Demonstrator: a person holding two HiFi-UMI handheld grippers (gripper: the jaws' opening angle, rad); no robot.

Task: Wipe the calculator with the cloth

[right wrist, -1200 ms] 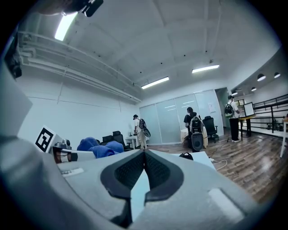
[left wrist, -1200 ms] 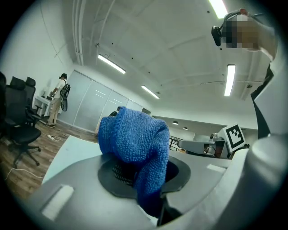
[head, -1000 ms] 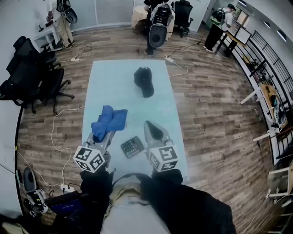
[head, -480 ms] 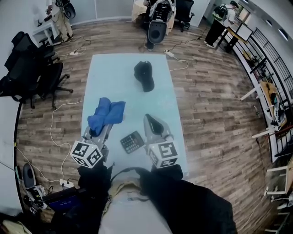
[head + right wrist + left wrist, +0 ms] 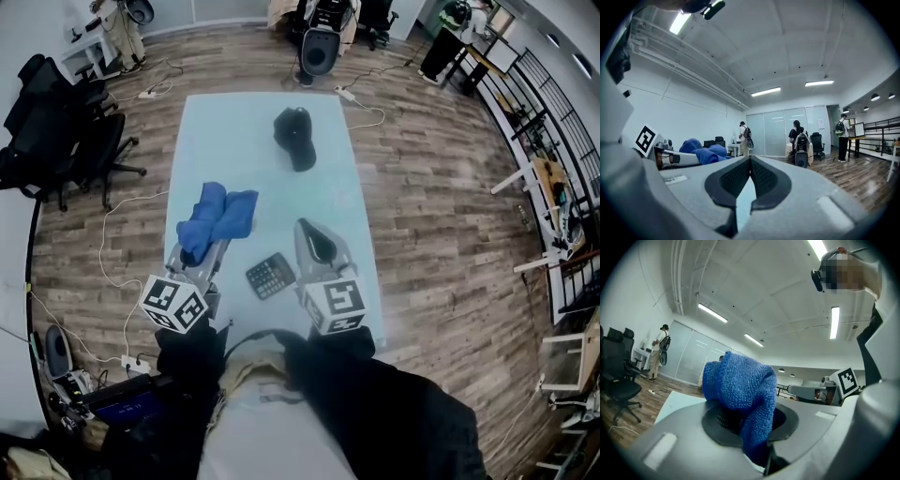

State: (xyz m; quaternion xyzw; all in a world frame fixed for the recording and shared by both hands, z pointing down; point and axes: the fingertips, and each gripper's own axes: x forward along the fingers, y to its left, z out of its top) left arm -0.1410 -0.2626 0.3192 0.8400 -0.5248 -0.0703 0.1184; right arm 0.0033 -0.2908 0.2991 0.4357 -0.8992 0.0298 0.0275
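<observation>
Still clear of the calculator (image 5: 271, 276), the blue cloth (image 5: 217, 218) stays clamped in the left gripper (image 5: 204, 258); right gripper (image 5: 309, 234) pinched together, empty; wiping seemingly unstarted.

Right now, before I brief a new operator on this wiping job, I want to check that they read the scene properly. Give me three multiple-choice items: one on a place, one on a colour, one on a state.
1. Where is the calculator?
A. under the cloth
B. on the table, between the left hand-held gripper and the right hand-held gripper
C. lifted off the table

2. What colour is the cloth?
A. red
B. white
C. blue

3. How do the right hand-held gripper's jaws stand?
A. together, empty
B. wide apart
C. shut on the cloth

Answers: 1 B, the head view shows it there. 2 C, both gripper views show blue. 3 A, the right gripper view shows them closed on nothing.
</observation>
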